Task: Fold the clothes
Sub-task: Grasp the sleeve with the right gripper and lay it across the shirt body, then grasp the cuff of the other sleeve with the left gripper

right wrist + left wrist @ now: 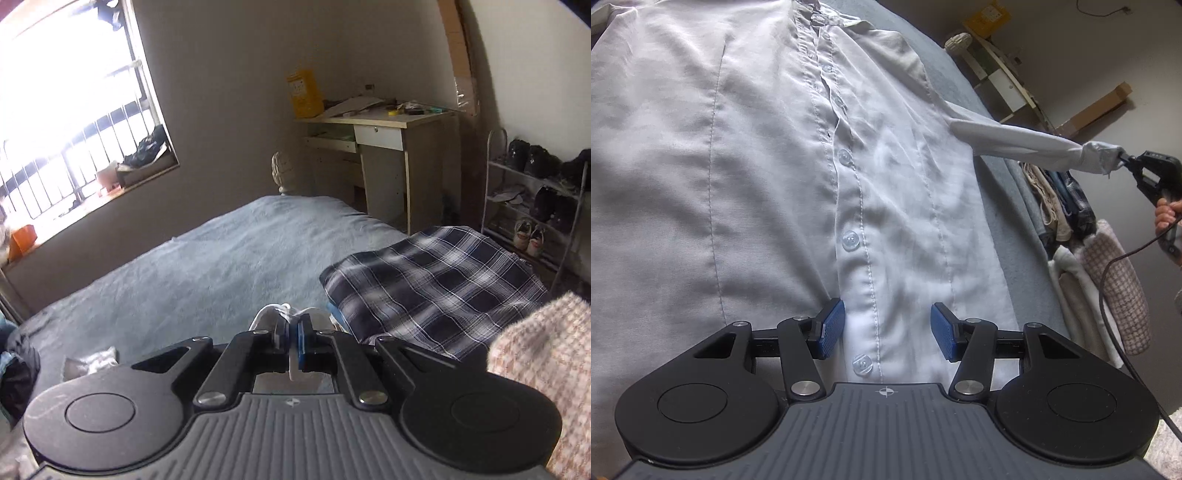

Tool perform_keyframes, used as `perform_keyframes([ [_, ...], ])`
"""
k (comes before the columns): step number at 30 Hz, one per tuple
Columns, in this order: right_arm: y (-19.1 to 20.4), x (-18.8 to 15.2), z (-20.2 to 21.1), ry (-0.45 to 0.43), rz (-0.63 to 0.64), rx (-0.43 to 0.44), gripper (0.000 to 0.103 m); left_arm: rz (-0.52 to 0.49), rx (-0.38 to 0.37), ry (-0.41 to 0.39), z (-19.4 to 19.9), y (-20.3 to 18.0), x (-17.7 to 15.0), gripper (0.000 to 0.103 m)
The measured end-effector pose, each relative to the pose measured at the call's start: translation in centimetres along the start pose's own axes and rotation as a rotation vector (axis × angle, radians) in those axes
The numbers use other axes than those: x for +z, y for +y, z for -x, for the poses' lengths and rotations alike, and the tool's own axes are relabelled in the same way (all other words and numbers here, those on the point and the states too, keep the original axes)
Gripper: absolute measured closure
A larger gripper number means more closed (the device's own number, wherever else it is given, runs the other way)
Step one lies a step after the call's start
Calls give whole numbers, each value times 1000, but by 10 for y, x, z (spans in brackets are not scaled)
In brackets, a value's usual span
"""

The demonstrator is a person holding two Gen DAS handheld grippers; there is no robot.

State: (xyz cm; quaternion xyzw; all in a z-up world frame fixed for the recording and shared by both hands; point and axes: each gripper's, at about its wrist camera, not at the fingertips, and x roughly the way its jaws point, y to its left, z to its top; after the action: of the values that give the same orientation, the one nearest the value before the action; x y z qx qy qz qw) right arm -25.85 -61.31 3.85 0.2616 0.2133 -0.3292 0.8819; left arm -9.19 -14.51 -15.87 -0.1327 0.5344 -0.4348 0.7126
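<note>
A pale grey button-up shirt (pixel 738 166) lies spread face up on the blue-grey bed (pixel 1008 229). My left gripper (pixel 888 325) is open just above the lower button placket, with its blue pads either side of it. My right gripper (pixel 1124 159) is shut on the cuff of the shirt's sleeve (pixel 1027 146) and holds it stretched out and lifted off the bed's right side. In the right wrist view the right gripper (pixel 291 330) has its pads closed on a bit of white cuff fabric (pixel 284 308).
A stack of folded clothes (pixel 1067 206) and a pink checked garment (pixel 1119 280) sit right of the bed. In the right wrist view a folded plaid shirt (pixel 436 284) lies on the bed (pixel 207 266). A desk (pixel 384 147), shoe rack (pixel 535 199) and window (pixel 74 122) lie beyond.
</note>
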Motion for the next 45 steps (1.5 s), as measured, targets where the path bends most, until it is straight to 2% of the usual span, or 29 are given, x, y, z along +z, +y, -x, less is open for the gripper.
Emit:
perform_keyframes([
  [3,-6,6,-7,6,-96,53,99,-9,8,1,1,-2,-1,51],
  [6,-7,4,-9,25,-112,62,99,-13,9,2,1,-2,-1,51],
  [14,35,5,13,52,-48,221,99,-3,-4,2,1,2,0,51],
  [19,109,6,42,60,49,433,99,0,-15,-2,1,4,-1,51],
  [25,222,-12,54,135,170,709,99,9,-26,-10,2,6,-2,51],
  [27,258,-30,51,204,212,801,98,13,-28,-11,2,7,-2,51],
  [30,302,-66,40,349,272,927,90,21,-33,-13,2,8,-2,51],
  [32,321,-95,31,448,291,949,46,27,-37,-15,2,9,-3,51],
  [33,322,-105,27,478,289,945,42,30,-40,-15,2,9,-3,51],
  [36,315,-127,15,551,253,922,41,34,-46,-20,2,10,-3,51],
  [40,261,-120,7,542,98,870,41,42,-47,-20,2,11,-3,51],
  [43,196,-117,8,510,-3,765,41,47,-41,-19,2,10,-3,51],
  [45,148,-125,9,500,-38,646,41,47,-34,-20,4,10,-3,51],
])
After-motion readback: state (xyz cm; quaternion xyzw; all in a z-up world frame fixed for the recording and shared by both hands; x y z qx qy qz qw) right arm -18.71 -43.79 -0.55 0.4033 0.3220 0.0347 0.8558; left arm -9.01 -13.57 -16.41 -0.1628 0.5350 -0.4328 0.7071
